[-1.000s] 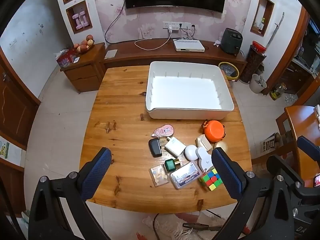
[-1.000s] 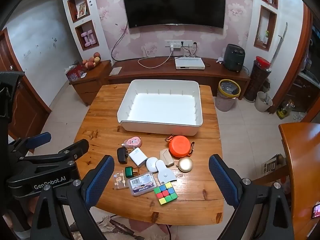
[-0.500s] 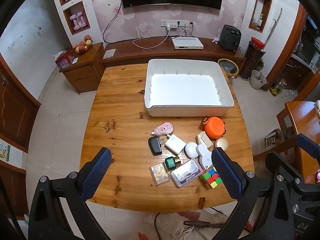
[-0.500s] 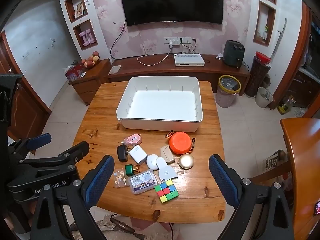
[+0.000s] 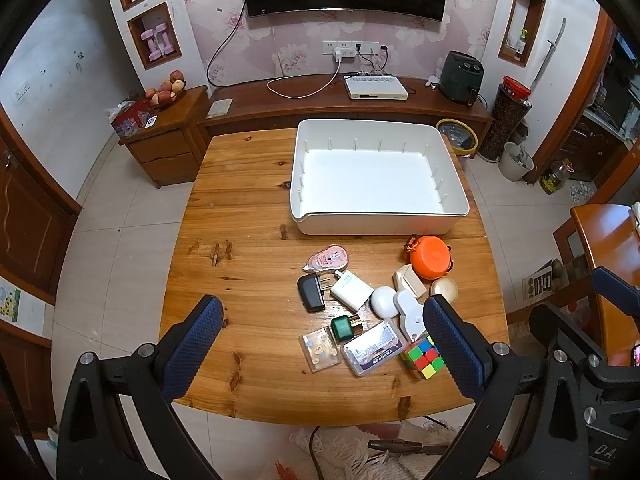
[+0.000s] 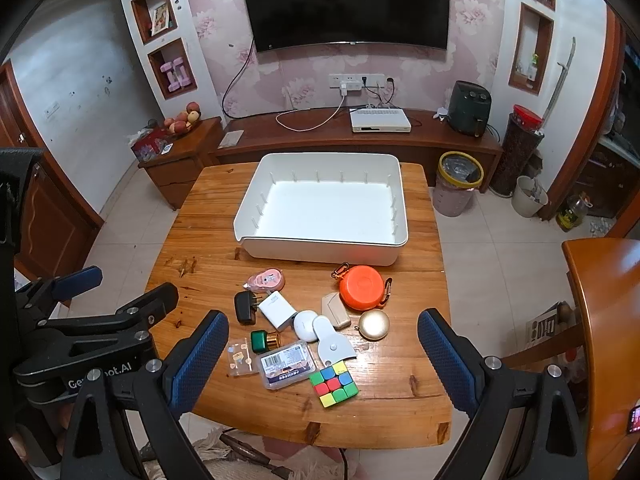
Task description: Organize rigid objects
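1. Left gripper (image 5: 320, 330) & right gripper (image 6: 322, 342) are both hovering w/ jaws spread wide, gripping nothing.
2. Small items are sitting clustered on the wooden table (image 6: 192, 240) near its front edge; the white bin (image 6: 320, 248) behind is empty.
3. Rubik's cube (image 6: 333, 384): prob. light, stiff; pinching flat opposite faces looks best.
4. Orange round case (image 6: 362, 287) & gold compact (image 6: 374, 324): smooth, likely slippery; gripping across the diameter.
5. Clear plastic box (image 6: 286, 364): taking it by the long sides.

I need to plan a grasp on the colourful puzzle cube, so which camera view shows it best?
The right wrist view: the puzzle cube lies unobstructed on the table, top face and two sides visible. In the left wrist view, the cube sits partly behind one finger of the left gripper, hiding its right edge.
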